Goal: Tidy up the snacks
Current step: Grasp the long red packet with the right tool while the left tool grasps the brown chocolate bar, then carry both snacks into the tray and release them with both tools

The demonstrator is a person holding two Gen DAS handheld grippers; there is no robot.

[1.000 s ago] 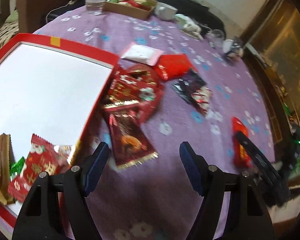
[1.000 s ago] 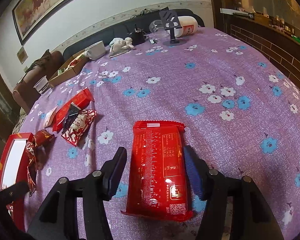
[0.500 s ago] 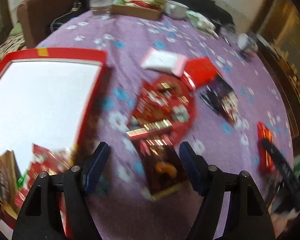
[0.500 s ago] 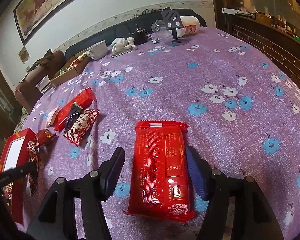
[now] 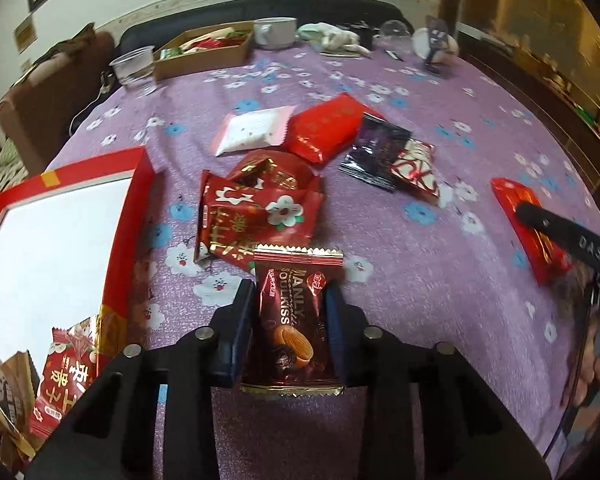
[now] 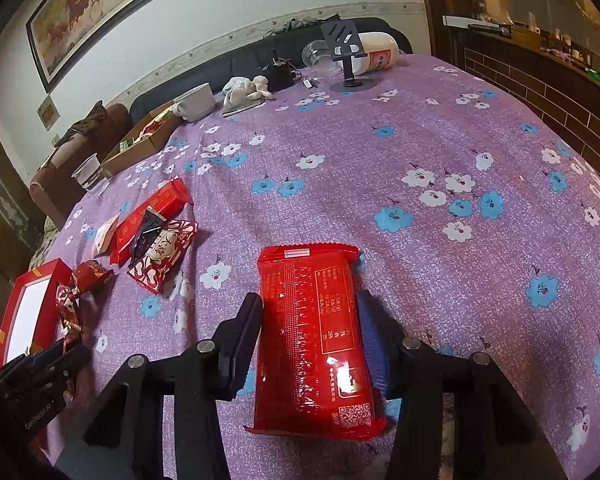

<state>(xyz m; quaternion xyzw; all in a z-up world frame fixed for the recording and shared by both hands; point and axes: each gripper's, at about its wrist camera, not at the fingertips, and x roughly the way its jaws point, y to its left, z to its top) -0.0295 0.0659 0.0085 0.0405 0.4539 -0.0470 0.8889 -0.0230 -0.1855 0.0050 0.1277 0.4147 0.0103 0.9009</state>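
Closing on a brown cookie pack [image 5: 294, 320], the left hand-held gripper [image 5: 291, 320] has its pads tight against both sides of it. That pack lies on the purple surface [image 5: 420, 280], just beside the red box [image 5: 128, 220]. The right hand-held gripper [image 6: 310, 332] is closing too, around a big red pack [image 6: 312, 340] flat on the surface, pads touching its sides. More snacks [image 5: 260, 208] lie near the box.
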